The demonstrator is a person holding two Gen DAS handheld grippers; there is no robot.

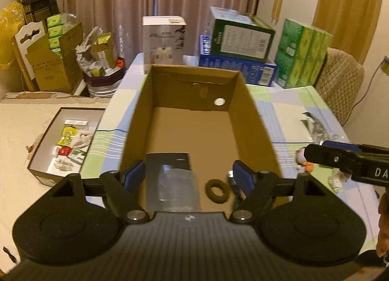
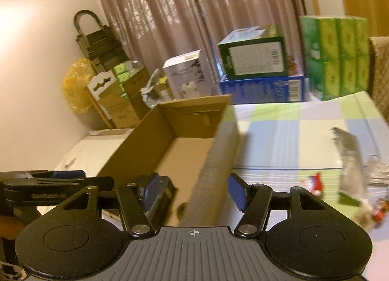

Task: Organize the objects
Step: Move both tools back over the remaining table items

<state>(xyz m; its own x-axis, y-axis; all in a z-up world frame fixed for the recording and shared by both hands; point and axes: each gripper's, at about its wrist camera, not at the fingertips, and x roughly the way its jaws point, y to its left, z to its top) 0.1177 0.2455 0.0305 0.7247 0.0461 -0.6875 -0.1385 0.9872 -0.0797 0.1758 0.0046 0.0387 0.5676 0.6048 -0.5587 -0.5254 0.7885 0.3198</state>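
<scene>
Right wrist view: blurred cardboard box [image 2: 184, 159] wall hides the hair tie [image 2: 181, 208].

Right claw [image 2: 193, 190] gapes, seemingly straddling cardboard box [image 2: 211, 159] wall.

- Our left gripper [image 1: 189, 176] is matte black, with blue pads [image 1: 136, 171] and silver pivot screws.
- Its ribbed grey base bears a small crosshair mark, flanked by round black housings.
- Our right gripper [image 2: 193, 191] matches; white lettering marks both grippers' sides.
</scene>
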